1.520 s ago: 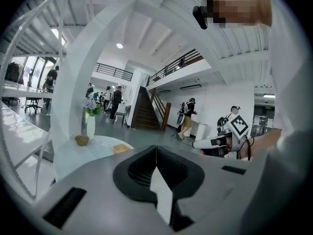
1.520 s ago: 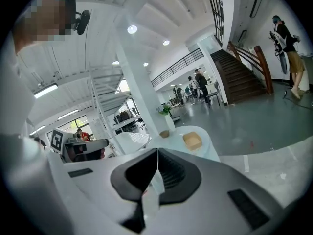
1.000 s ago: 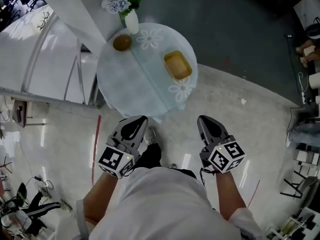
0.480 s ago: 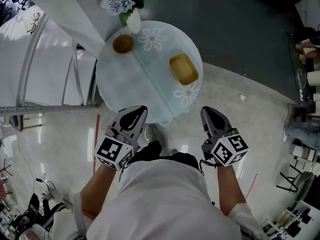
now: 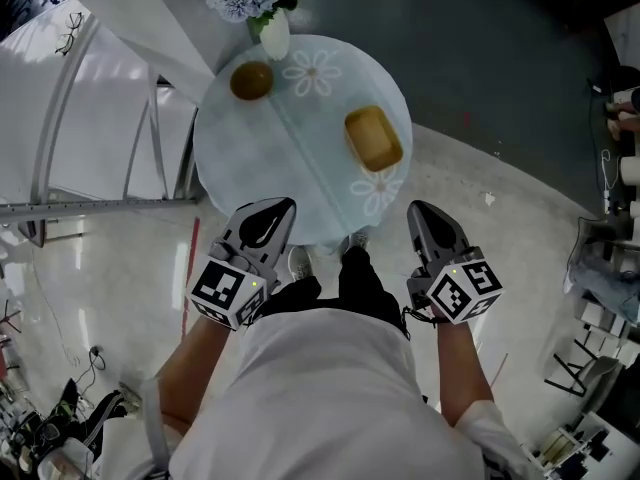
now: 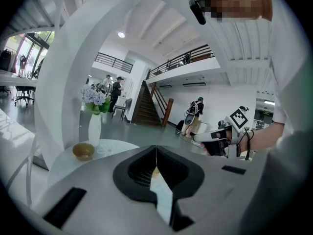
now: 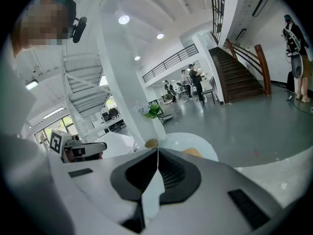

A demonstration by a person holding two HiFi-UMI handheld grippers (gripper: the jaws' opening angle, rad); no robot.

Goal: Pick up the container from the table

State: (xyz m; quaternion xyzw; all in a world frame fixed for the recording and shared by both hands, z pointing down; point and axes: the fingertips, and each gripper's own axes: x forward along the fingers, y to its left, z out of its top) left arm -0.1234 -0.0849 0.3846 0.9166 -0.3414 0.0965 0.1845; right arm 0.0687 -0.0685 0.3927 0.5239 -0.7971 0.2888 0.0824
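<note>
The container (image 5: pixel 373 138), a yellow rectangular tub, lies on the right half of the round white table (image 5: pixel 270 163); its top edge peeks over the jaws as the container (image 7: pixel 193 152) in the right gripper view. My left gripper (image 5: pixel 283 205) hovers at the table's near edge, jaws shut with nothing between them, as the left gripper (image 6: pixel 156 149) in its own view. My right gripper (image 5: pixel 418 209) is level with it, just off the table's near right rim, short of the container. Its jaws meet in the right gripper (image 7: pixel 157 151) view and hold nothing.
A brown bowl (image 5: pixel 251 80) sits at the table's far left, with a white vase of flowers (image 5: pixel 274 34) on the far rim. A white stair structure (image 5: pixel 90 118) stands to the left. Cluttered shelves (image 5: pixel 610 268) line the right side. People stand far off in the hall.
The person has stepped toward the table. Both grippers moved forward together and now reach its near edge. Both stayed shut.
</note>
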